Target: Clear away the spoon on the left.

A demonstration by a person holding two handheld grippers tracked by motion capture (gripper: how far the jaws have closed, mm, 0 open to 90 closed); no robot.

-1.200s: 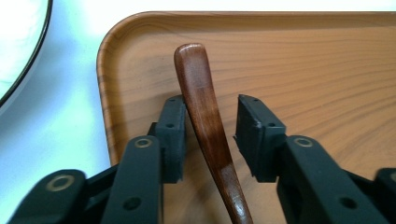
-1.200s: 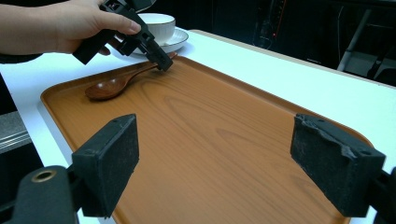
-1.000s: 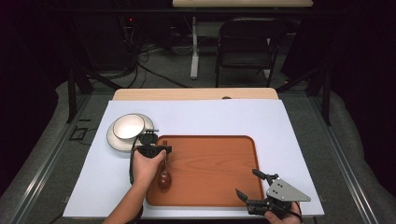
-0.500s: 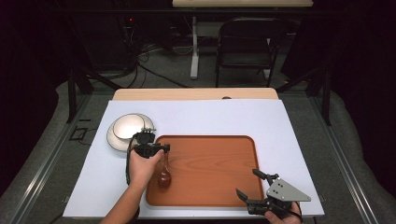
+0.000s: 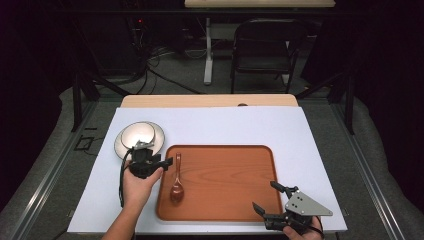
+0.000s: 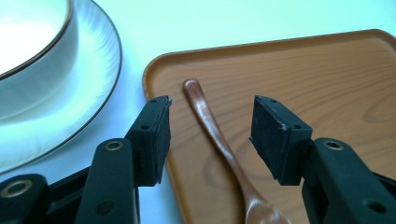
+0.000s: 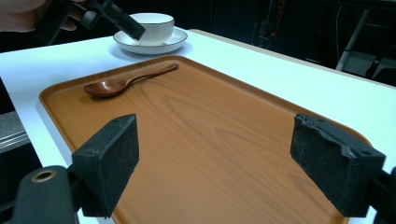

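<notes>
Gleaming wooden spoon [image 5: 176, 181], oblong tray [image 5: 250, 212]

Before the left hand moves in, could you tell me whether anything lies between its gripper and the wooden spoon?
Nothing visible does: the open left gripper looks straight at the wooden spoon handle on the tray.

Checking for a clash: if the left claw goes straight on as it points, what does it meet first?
Probably the wooden spoon's handle, lying between the open left claw jaws on the tray; height above it is unclear.
</notes>
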